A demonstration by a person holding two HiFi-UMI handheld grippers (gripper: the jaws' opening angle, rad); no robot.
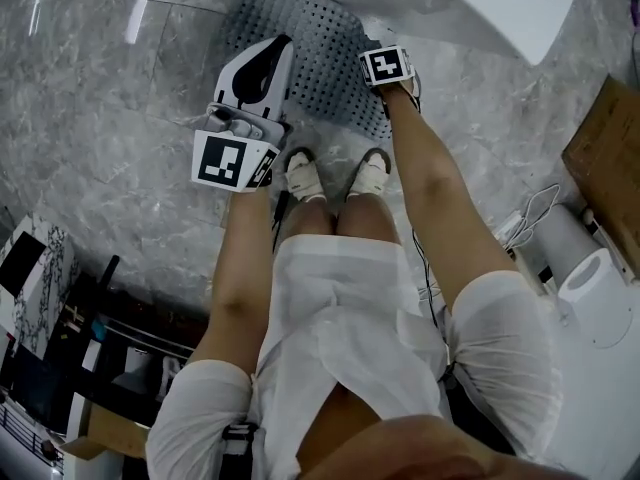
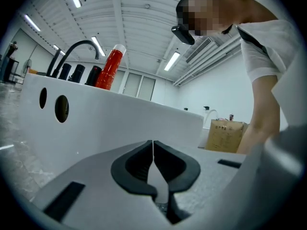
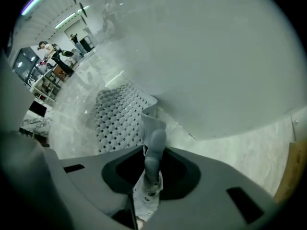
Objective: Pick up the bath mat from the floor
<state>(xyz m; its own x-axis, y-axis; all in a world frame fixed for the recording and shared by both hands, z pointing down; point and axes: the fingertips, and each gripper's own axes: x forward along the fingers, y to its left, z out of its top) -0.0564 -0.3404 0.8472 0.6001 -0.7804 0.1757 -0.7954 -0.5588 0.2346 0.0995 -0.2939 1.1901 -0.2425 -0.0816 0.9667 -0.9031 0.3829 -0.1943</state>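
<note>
Between the jaws of the right gripper (image 3: pixel 152 150) an edge of the bath mat (image 3: pixel 117 119) is sitting pinched. The jaws are clamping on it, and a fold of it is standing up just past their tips. The jaws of the left gripper (image 2: pixel 153 164) are pressing together on nothing, with the mat nowhere ahead of them.

Only a narrow fold is being held, so it looks likely to slide out as the mat's weight comes onto it. If the underside is clinging to the floor (image 1: pixel 120 118), a quick pull could tear the grip loose. The shoes (image 1: pixel 305 173) are standing close behind the mat — whether on it, I cannot tell.

Beyond the right jaws and to their left, the rest of the mat is lying flat on the marbled floor: grey, soft-looking and dotted with rows of small holes. The white bathtub (image 3: pixel 216 56) is rising just past it.
</note>
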